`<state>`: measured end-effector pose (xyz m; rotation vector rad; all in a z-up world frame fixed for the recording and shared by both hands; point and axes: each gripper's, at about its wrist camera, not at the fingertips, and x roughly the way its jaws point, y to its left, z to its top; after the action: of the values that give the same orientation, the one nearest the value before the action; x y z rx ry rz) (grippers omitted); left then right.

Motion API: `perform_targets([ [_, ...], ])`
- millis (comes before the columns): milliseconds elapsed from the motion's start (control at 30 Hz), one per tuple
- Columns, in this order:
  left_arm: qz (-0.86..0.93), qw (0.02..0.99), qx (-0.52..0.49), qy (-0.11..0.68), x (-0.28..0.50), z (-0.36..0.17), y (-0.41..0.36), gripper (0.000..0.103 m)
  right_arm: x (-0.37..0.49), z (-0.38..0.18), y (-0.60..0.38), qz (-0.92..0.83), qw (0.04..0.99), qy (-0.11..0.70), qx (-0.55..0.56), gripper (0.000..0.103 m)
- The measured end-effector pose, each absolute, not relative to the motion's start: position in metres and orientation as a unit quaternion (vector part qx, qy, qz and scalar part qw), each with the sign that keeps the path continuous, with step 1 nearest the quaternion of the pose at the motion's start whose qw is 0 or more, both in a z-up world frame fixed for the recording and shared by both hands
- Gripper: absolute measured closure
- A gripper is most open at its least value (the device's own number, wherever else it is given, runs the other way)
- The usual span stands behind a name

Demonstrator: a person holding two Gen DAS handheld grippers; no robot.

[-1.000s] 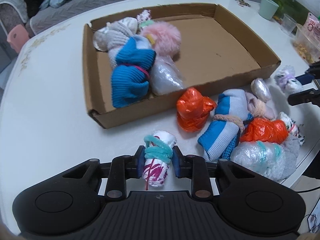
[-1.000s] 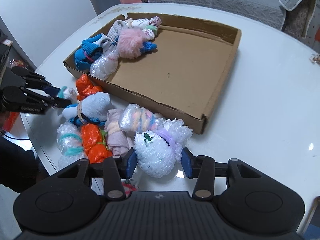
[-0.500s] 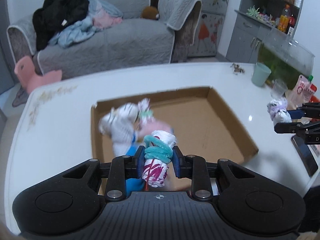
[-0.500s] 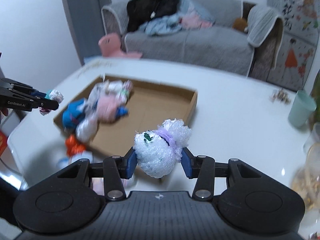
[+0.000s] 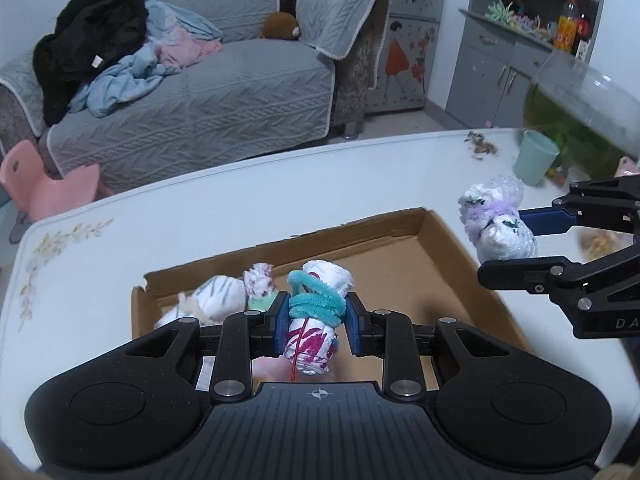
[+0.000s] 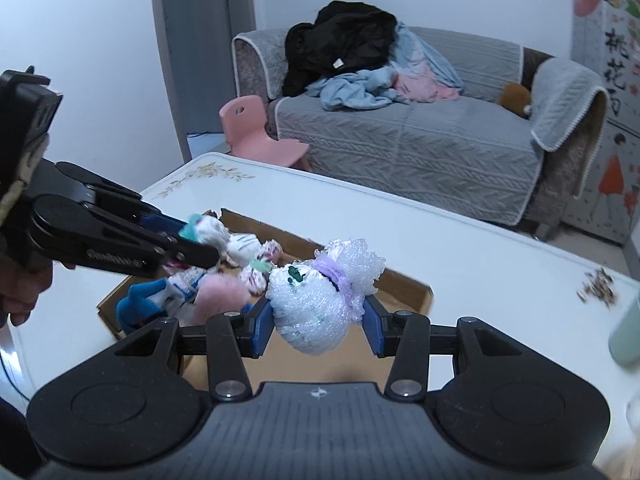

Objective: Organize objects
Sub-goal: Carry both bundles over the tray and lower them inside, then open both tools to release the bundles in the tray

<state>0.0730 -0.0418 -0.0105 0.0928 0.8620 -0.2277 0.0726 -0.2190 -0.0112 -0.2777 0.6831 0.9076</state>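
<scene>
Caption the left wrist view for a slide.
Left gripper carries a teal-tied bundle above the cardboard box.

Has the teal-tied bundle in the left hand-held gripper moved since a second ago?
Yes. The teal-tied bundle has been lifted off the table and now hangs over the cardboard tray.

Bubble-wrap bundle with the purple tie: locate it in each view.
Left wrist: bubble-wrap bundle at right, held in the right gripper.
Right wrist: lower centre, between that gripper's pads.
Shared landmark: cardboard box beneath.
</scene>
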Motion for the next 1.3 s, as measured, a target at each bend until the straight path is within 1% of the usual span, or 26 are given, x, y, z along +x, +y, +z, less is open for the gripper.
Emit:
perform_targets([
  [200, -0.111, 0.89, 0.035, 0.441, 0.103, -0.033, -0.049, 0.069, 0.092, -0.03, -0.199, 0.434, 0.819, 0.345, -0.146, 0.061],
  [300, -0.122, 0.887, 0.054, 0.442, 0.114, -0.041, -0.062, 0.069, 0.098, -0.039, -0.19, 0.433, 0.815, 0.353, -0.153, 0.061],
  [333, -0.122, 0.887, 0.061, 0.442, 0.118, -0.044, -0.065, 0.07, 0.101, -0.043, -0.187, 0.434, 0.813, 0.355, -0.156, 0.061],
  [367, -0.116, 0.886, 0.07, 0.443, 0.122, -0.049, -0.067, 0.069, 0.102, -0.046, -0.185, 0.434, 0.811, 0.358, -0.16, 0.061],
  [467, -0.113, 0.885, 0.044, 0.45, 0.132, -0.059, -0.062, 0.068, 0.109, -0.054, -0.18, 0.427, 0.808, 0.369, -0.171, 0.06],
  [567, -0.12, 0.881, 0.059, 0.453, 0.136, -0.067, -0.066, 0.068, 0.108, -0.06, -0.177, 0.429, 0.801, 0.376, -0.181, 0.06],
  [833, -0.104, 0.882, 0.061, 0.456, 0.146, -0.081, -0.061, 0.067, 0.104, -0.073, -0.17, 0.431, 0.794, 0.373, -0.212, 0.06],
  [1300, -0.093, 0.876, 0.066, 0.469, 0.156, -0.091, -0.058, 0.066, 0.1, -0.079, -0.165, 0.443, 0.784, 0.377, -0.216, 0.059],
])
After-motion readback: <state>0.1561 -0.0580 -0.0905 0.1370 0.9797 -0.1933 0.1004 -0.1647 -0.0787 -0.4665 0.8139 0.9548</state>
